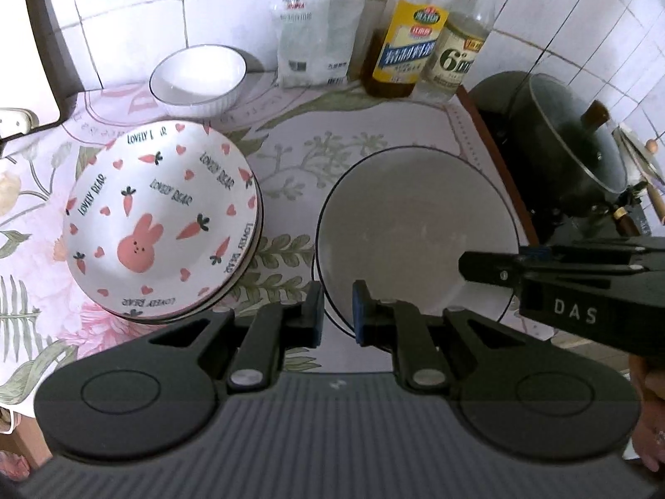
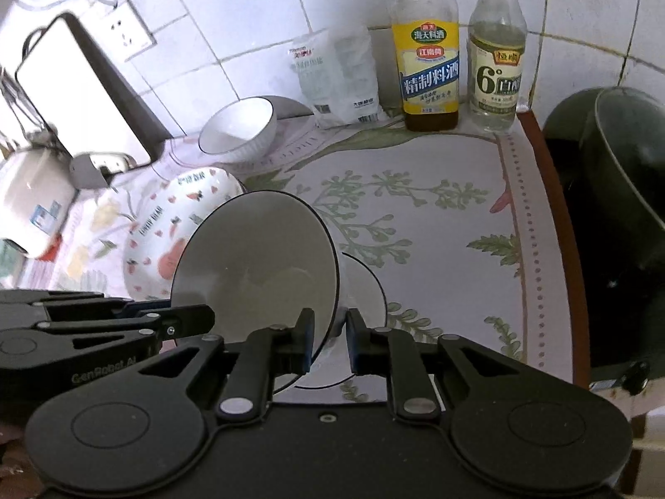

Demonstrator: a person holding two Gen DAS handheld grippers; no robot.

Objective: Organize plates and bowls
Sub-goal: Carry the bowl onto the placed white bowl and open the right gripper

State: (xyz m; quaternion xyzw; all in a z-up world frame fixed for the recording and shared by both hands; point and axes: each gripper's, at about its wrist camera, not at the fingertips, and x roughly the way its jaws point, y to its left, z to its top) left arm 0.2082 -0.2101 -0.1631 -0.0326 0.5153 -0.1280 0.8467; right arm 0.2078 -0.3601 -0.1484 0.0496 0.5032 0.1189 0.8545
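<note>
Left gripper (image 1: 337, 312): matte black, two round housings with embossed circles, slotted arms on silver pivot screws, blue-edged pads (image 1: 359, 312), ribbed grey body. Right gripper (image 2: 330, 343): same build, smooth black body, blue-edged pads; its side reads "DAS", the left's "GenRobot.AI".

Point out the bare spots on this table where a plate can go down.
Free: the cloth between the white plate and the bottles. Crowded: the left side, with the carrot plates and the ribbed bowl.
</note>
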